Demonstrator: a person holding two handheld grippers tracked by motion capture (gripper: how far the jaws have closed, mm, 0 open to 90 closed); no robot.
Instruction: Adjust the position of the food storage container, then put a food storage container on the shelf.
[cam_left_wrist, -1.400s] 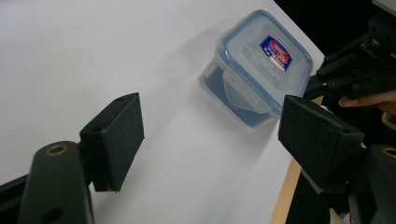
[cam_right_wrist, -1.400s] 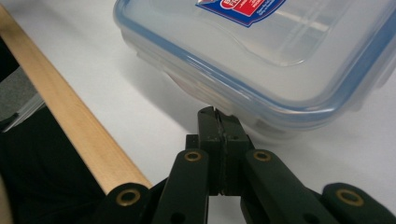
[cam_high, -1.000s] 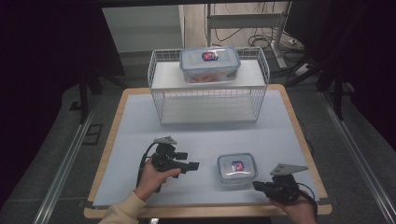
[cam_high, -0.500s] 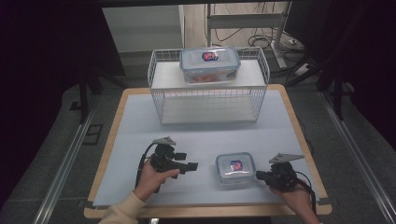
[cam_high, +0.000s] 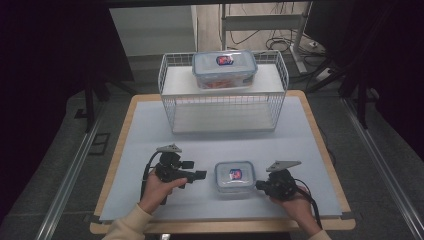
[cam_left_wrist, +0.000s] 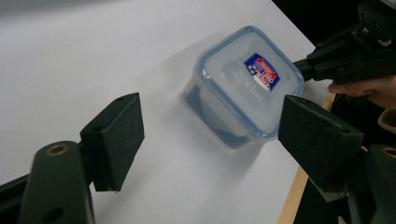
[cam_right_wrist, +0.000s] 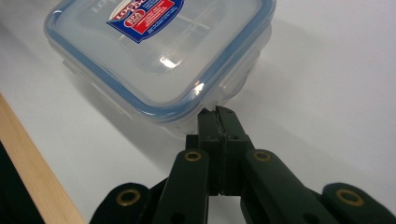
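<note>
Near the counter's (cam_high: 150, 130) front edge, high view: small square clear-plastic box (cam_high: 234, 176), blue-rimmed lid, between left gripper (cam_high: 196, 170) and right gripper (cam_high: 260, 186). Left gripper view: matte black fingers (cam_left_wrist: 116, 135) apart, box (cam_left_wrist: 247, 84) ahead. Right gripper view: fingers (cam_right_wrist: 218, 122) together, tips at the box's (cam_right_wrist: 154, 56) rounded corner.
</note>
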